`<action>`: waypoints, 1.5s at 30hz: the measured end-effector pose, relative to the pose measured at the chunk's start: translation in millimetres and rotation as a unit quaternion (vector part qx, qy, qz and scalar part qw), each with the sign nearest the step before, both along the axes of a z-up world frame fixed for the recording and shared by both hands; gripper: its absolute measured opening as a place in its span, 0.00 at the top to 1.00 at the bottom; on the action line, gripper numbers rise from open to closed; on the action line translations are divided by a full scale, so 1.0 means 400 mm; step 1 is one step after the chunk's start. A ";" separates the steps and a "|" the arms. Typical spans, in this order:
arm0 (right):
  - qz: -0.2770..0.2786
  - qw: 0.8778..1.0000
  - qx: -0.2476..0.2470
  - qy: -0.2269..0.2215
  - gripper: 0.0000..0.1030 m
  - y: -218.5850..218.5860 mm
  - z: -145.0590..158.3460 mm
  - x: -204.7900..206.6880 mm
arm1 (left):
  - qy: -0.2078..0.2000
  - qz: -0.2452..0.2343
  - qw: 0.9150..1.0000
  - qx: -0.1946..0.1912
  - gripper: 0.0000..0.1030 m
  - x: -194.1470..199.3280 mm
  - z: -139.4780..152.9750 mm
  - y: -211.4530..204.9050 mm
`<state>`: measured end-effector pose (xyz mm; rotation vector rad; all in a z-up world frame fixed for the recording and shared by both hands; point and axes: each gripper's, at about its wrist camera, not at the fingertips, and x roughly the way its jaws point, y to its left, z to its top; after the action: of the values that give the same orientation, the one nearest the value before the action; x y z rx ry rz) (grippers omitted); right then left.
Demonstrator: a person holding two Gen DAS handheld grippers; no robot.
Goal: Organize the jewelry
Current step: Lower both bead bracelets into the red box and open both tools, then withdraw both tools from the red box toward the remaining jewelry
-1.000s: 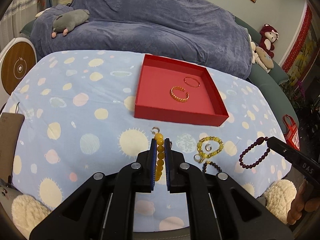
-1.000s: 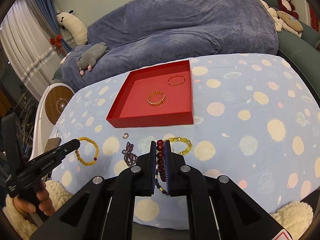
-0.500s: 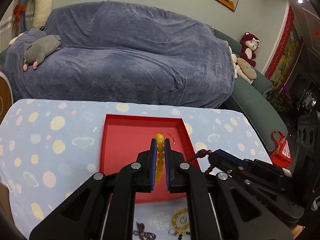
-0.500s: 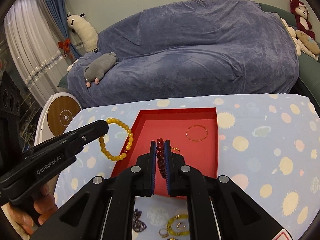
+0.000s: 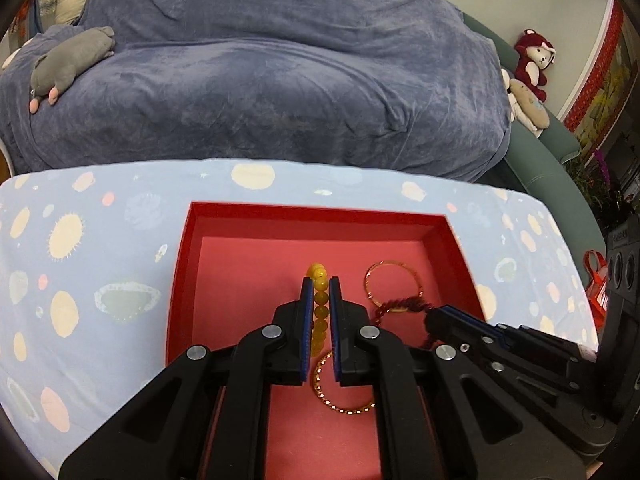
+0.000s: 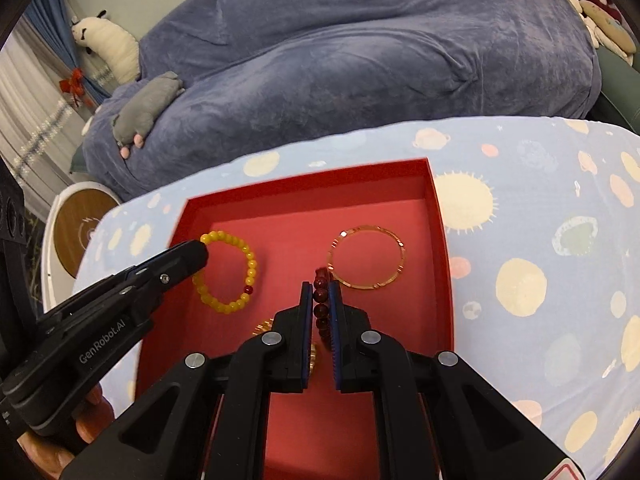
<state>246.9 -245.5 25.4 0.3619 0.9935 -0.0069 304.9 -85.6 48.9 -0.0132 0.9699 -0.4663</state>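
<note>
My left gripper [image 5: 320, 282] is shut on a yellow bead bracelet [image 5: 319, 312], held low over the floor of the red tray [image 5: 280, 212]; the bracelet also shows in the right wrist view [image 6: 236, 276], hanging from the left gripper [image 6: 198, 250]. My right gripper [image 6: 320, 286] is shut on a dark red bead bracelet [image 6: 322, 312], also low over the tray [image 6: 440, 216]; this bracelet shows in the left wrist view [image 5: 400, 305]. A thin gold bangle [image 6: 366, 258] [image 5: 394, 282] and a beaded gold bangle [image 5: 340, 394] lie in the tray.
The tray sits on a table with a light blue planet-print cloth [image 5: 100, 248]. Behind it is a sofa under a blue-grey cover [image 5: 260, 80] with a grey plush toy [image 5: 68, 64]. A round wooden-topped stool [image 6: 76, 228] stands at the left.
Both grippers have lifted their bracelets from the tablecloth, carried them forward over the red tray and lowered them close to its floor.
</note>
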 end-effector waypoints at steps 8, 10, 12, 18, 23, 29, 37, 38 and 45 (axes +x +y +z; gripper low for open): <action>0.022 0.995 -0.099 0.006 0.67 0.014 -0.042 -0.031 | -0.007 0.017 1.000 0.025 0.52 -0.011 -0.057 0.034; 0.023 0.995 -0.101 -0.004 0.57 0.018 -0.027 -0.044 | -0.013 0.022 0.999 0.033 0.50 -0.019 -0.046 0.038; 0.022 0.994 -0.103 -0.012 0.54 0.020 -0.011 -0.059 | -0.018 0.027 0.999 0.041 0.50 -0.028 -0.033 0.042; 0.011 0.995 -0.094 -0.034 0.49 0.031 0.065 -0.123 | -0.040 0.040 0.997 0.053 0.50 -0.092 0.028 0.066; 0.010 0.994 -0.098 -0.053 0.48 0.050 0.125 -0.201 | -0.047 0.049 0.996 0.053 0.50 -0.164 0.079 0.090; 0.005 0.994 -0.093 -0.064 0.47 0.064 0.168 -0.318 | -0.058 0.049 0.995 0.065 0.50 -0.276 0.113 0.113; 0.003 0.994 -0.099 -0.054 0.47 0.080 0.166 -0.458 | -0.043 0.053 0.995 0.066 0.50 -0.404 0.105 0.150; 0.003 0.994 -0.100 -0.052 0.47 0.080 0.161 -0.476 | -0.041 0.053 0.995 0.067 0.50 -0.421 0.099 0.156; -0.004 0.996 -0.094 -0.013 0.47 0.079 0.085 -0.576 | -0.013 0.068 0.995 0.074 0.50 -0.519 0.031 0.210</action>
<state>16.4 -213.9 59.3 0.1940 0.9566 -0.1024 97.5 -1.6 61.4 0.0604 0.9685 -0.2688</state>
